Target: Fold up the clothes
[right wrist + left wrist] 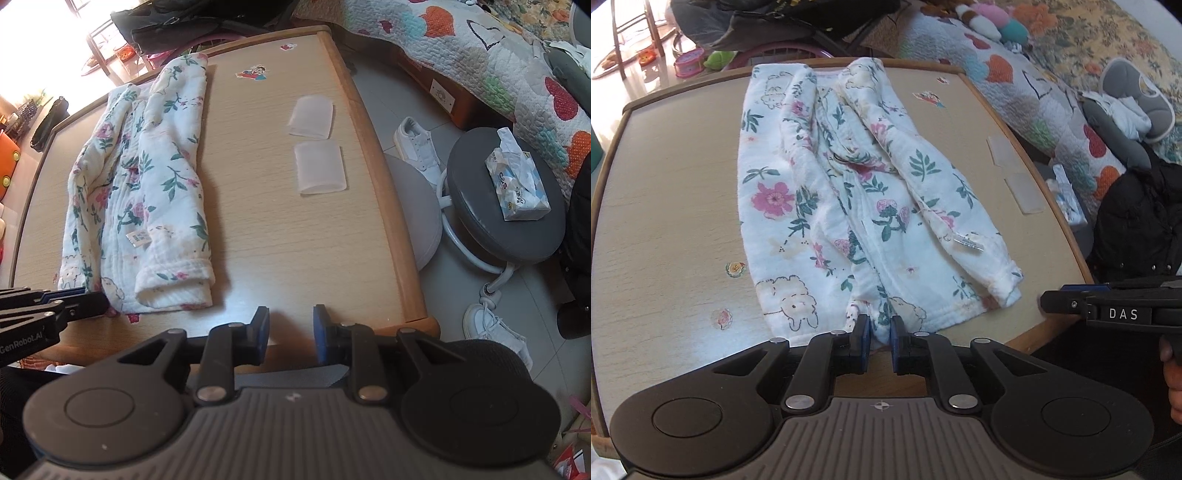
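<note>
Nearest, left hand-held gripper narrowly parted around the hem of the white floral quilted garment, pads not plainly pressing; right hand-held gripper gaping, empty, right of that garment. Beyond, garment folded lengthwise, soft and rumpled, on the pale wood-grain surface.
</note>
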Motion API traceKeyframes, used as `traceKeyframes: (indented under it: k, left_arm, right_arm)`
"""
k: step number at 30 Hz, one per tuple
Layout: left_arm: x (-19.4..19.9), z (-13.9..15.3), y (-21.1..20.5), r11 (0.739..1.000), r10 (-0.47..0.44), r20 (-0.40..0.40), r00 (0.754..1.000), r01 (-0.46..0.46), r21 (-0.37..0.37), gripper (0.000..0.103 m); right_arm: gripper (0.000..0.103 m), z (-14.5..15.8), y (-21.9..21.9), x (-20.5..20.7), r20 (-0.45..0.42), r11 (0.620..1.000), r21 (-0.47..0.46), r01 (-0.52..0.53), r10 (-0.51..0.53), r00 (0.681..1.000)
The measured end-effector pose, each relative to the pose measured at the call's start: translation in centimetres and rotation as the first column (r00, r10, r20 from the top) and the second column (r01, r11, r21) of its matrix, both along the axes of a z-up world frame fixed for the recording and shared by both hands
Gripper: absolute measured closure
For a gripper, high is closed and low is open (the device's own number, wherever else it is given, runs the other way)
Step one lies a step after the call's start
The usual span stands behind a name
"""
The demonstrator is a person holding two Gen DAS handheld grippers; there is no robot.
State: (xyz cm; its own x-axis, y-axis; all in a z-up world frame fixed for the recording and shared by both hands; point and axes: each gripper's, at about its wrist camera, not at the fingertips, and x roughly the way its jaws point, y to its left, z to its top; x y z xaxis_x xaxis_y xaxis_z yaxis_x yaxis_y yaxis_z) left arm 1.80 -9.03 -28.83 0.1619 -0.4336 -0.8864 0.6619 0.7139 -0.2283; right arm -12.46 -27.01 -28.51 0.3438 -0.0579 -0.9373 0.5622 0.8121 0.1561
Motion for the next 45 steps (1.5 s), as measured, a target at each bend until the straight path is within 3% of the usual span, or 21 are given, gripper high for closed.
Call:
traceKeyframes:
  k: [5,9,12,15,18,21,24,28,32,35,37,45]
  left_arm:
    - [0.6,0.4,-0.4,0.997,-0.068,-0.032,0.997,0.069,0.042,0.084]
    - [1.3,1.1,0.0,0.991,-0.120,-0.052,0.991,0.122,0.048,0.075]
    - [2.3,2.2,0.8,0.994,-0.109,-0.054,0.993,0.110,0.004,0.066]
    - [3.9,3.6,1.4,0.999,-0.018,-0.022,1.000,0.017,-0.032,0.062]
    - [5.7,4.8,1.7,0.992,0.056,-0.051,0.997,-0.062,-0.113,0.061]
    - [6.5,5.4,1.0,0.985,0.043,-0.082,0.996,-0.056,-0.166,0.060]
    - [6.7,5.6,-0.3,0.993,0.064,-0.022,0.998,-0.066,-0.102,0.060]
    - [8.5,6.0,-1.2,0.987,0.158,0.055,0.986,-0.156,-0.037,0.060]
    - [9.7,5.6,-3.3,0.988,0.152,0.085,0.985,-0.154,0.018,0.060]
    - [10.4,4.7,-4.5,0.980,0.181,0.099,0.978,-0.188,0.064,0.069]
    - [10.8,4.1,-4.9,0.979,0.190,0.087,0.978,-0.195,0.056,0.086]
    - [10.8,3.4,-5.7,0.980,0.198,0.042,0.979,-0.198,0.002,0.089]
  right_arm:
    - [0.077,0.0,-0.4,-0.1,0.006,1.000,0.022,0.007,-0.007,1.000]
    - [0.077,0.0,-0.6,0.0,0.002,0.999,0.038,0.011,-0.012,1.000]
    - [0.077,0.0,-0.7,0.1,-0.002,0.999,0.046,0.013,-0.013,1.000]
    - [0.077,0.0,-0.8,0.1,-0.006,0.998,0.054,0.014,-0.013,1.000]
    - [0.077,0.0,-1.0,0.1,-0.006,0.998,0.065,0.015,-0.014,1.000]
    - [0.077,0.0,-1.3,0.0,-0.001,0.997,0.081,0.016,-0.016,1.000]
    - [0.077,-0.1,-1.5,0.0,0.002,0.995,0.097,0.020,-0.021,1.000]
    - [0.077,-0.1,-1.6,0.0,0.004,0.995,0.102,0.019,-0.020,1.000]
    - [0.077,0.0,-1.8,0.0,0.006,0.994,0.104,0.019,-0.019,1.000]
    - [0.077,0.0,-1.9,0.0,0.007,0.994,0.106,0.020,-0.020,1.000]
    - [0.077,0.0,-1.9,0.0,0.007,0.994,0.105,0.018,-0.019,1.000]
    - [0.077,-0.1,-2.0,0.0,0.012,0.994,0.106,0.017,-0.018,1.000]
